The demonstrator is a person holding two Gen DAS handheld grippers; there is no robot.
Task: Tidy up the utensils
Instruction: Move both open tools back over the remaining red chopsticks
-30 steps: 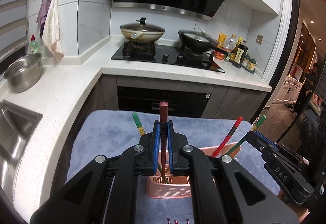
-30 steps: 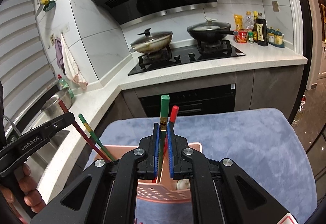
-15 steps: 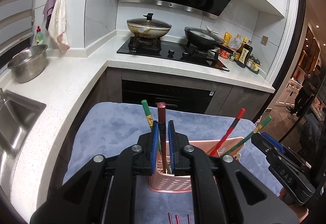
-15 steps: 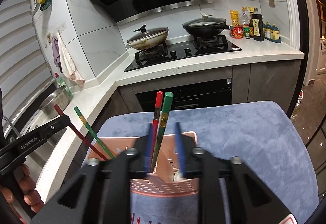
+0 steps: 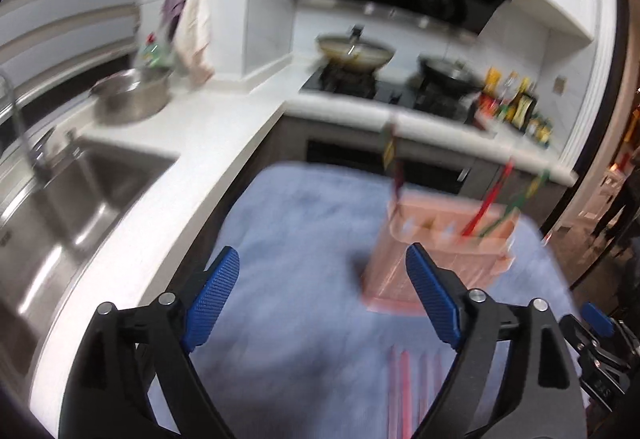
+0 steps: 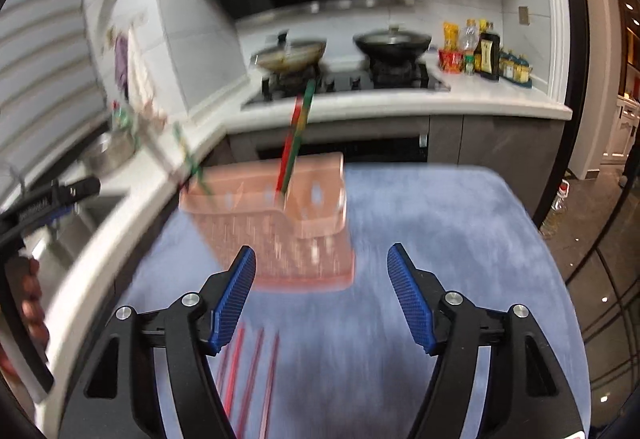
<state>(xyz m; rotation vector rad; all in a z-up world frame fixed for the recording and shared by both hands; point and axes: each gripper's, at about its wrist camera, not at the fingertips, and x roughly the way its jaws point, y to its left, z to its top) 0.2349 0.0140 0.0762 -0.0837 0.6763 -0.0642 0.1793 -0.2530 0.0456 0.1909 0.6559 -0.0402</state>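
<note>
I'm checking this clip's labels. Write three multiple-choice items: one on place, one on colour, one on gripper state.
1. Where does the pink perforated plastic utensil basket stand?
A. in the sink
B. on the blue-grey fleece mat
C. on the stove

2. What colour are the loose chopsticks lying on the mat near the grippers?
A. pinkish red
B. white
C. black

3. How is the right gripper?
A. shut on a chopstick
B. open, holding nothing
C. shut on the basket

Key: B, mat surrounds the basket; A, pinkish-red sticks show; B, blue pads stand wide apart.
</note>
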